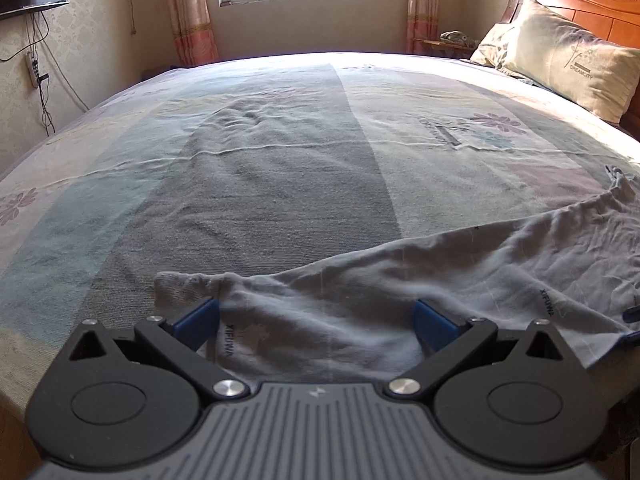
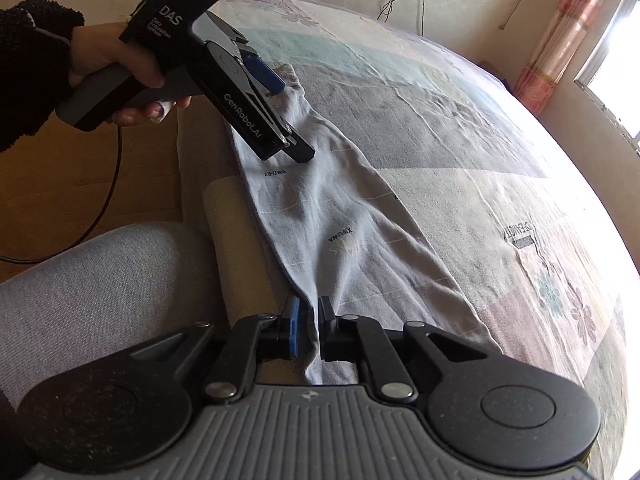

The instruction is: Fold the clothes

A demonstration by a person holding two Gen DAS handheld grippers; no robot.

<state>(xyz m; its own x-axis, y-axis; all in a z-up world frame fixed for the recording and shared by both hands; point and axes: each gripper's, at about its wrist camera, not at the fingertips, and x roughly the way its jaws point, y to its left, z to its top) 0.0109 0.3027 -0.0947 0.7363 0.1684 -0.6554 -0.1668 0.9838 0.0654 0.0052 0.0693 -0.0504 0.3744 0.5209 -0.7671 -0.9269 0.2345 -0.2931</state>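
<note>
My right tool [image 2: 308, 330] pinches near edge of pale grey garment [image 2: 332, 216], thin printed knit, jaws pressed onto bunched fabric. My left tool [image 1: 316, 322] spread wide, hovering over garment's far-left end, gripping nothing. Garment lies stretched long along near edge of bed [image 1: 280, 160], on striped bedsheet. Judgement: light, limp, soft cloth; will sag and crease, not slip. Best hold: hemmed edges or corners, both ends together.

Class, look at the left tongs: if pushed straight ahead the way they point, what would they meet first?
The left tongs, open, would probably meet the grey garment lying between their fingers, then the bedspread.
</note>
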